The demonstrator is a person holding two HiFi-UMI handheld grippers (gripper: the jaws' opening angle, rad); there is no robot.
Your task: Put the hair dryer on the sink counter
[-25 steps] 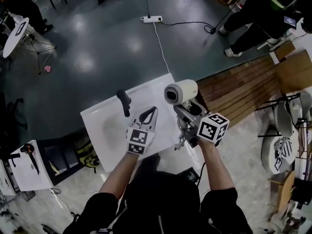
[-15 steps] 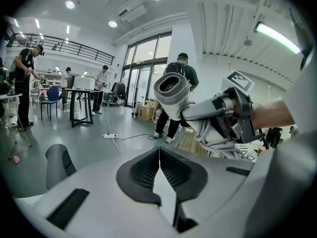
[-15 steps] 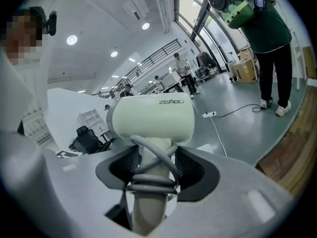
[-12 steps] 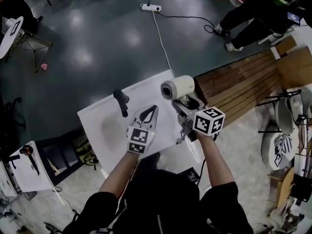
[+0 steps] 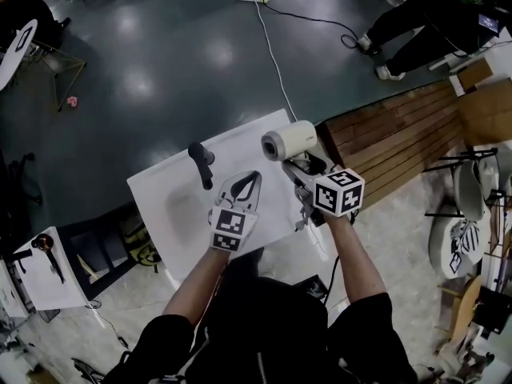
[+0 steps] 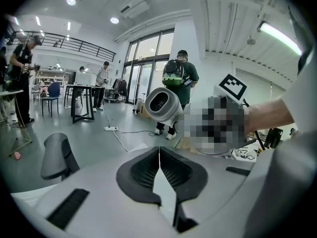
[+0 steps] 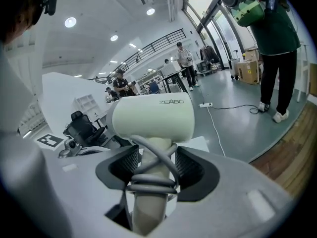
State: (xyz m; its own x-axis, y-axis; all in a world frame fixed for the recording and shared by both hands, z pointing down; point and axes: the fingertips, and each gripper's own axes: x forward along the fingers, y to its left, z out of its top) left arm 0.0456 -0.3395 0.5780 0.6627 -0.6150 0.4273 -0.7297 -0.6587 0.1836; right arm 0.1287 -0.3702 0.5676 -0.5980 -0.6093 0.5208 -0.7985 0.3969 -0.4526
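Hair dryer [image 5: 290, 141] is handle-down in the right gripper [image 5: 308, 173] — jaws clamped on its cord-wrapped handle, barrel level, above the sink worktop's [image 5: 164, 194] right edge. Left gripper [image 5: 244, 189] hovers just beside, jaws together, empty — so lowering it looks like the right hand's job.

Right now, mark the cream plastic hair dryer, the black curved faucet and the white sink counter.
hair dryer [image 5: 292, 140]: head view, on its barrel.
faucet [image 5: 204, 166]: head view, middle of its body.
sink counter [image 5: 152, 206]: head view, bare left part.
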